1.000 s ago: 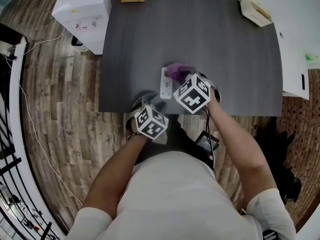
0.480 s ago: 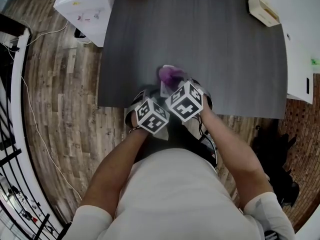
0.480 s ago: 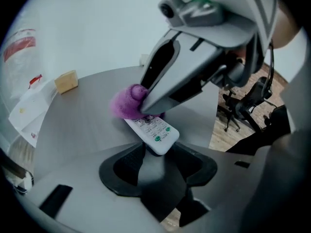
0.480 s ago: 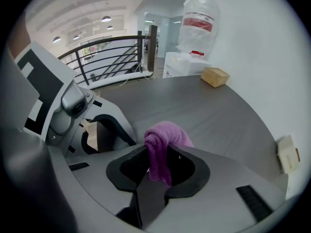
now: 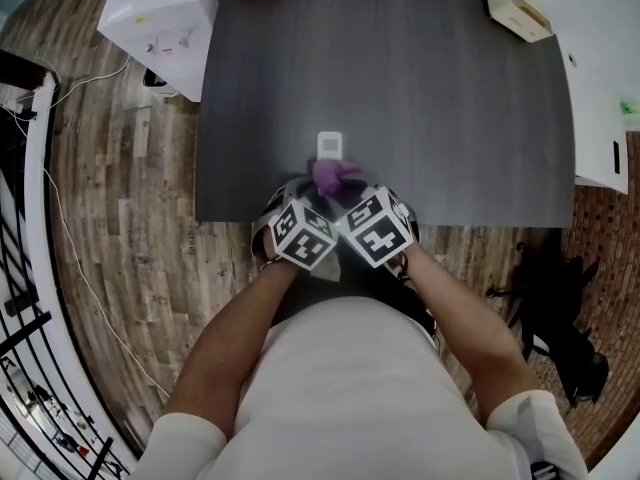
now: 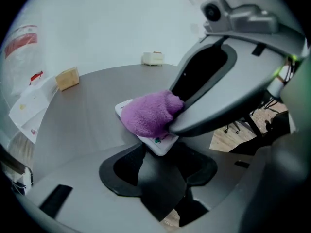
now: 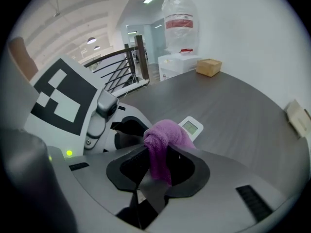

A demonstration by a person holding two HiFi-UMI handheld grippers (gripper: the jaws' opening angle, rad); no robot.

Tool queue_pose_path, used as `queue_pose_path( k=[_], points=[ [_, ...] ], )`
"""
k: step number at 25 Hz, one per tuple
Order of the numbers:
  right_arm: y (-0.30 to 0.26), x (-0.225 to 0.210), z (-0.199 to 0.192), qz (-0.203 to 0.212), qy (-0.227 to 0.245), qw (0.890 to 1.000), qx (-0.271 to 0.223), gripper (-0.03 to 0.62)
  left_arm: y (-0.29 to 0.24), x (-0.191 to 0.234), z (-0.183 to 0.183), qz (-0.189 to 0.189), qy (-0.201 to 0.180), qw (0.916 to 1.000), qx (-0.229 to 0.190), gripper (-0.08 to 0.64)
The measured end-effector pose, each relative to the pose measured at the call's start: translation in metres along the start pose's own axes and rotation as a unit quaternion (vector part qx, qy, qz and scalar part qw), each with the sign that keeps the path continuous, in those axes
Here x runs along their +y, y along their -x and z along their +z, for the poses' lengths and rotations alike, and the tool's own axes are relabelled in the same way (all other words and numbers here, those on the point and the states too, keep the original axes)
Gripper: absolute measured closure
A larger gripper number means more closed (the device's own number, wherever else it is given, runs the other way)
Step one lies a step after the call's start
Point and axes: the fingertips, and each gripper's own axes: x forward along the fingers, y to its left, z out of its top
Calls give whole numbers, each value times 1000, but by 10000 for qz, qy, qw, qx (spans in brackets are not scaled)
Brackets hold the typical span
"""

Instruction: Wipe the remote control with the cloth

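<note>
Seen from above, a person stands at the near edge of a dark grey table (image 5: 450,118), a hand-held gripper in each hand, both low in the middle of the frame. A slim white remote control (image 5: 329,146) lies flat on the table near that edge, its far end, with a small screen, pointing up the frame. It looks light, stiff and smooth, likely to skid on the tabletop, so it is best held by its long edges at the near end, clear of the screen. The left gripper (image 6: 163,159) appears to do just that: its jaws stand partly apart, with the remote's near end between them, apparently clamped. The cloth (image 5: 334,176) is purple, fluffy and soft, and will bunch and drape rather than hold a shape; a pinched fold is the sensible hold. The right gripper (image 7: 158,171) has its jaws closed on such a fold, and the bunched free end rests on the middle of the remote.
</note>
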Motion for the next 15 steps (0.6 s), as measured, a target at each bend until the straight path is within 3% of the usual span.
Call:
queue_pose_path(
  k=[9, 15],
  points=[
    [24, 13, -13, 776, -229, 9966, 153, 483, -1, 1, 0, -7, 84, 9999, -100, 360],
    [15, -31, 12, 105, -153, 9998, -79, 483, -1, 4, 3, -121, 227, 9996, -134, 362]
  ],
)
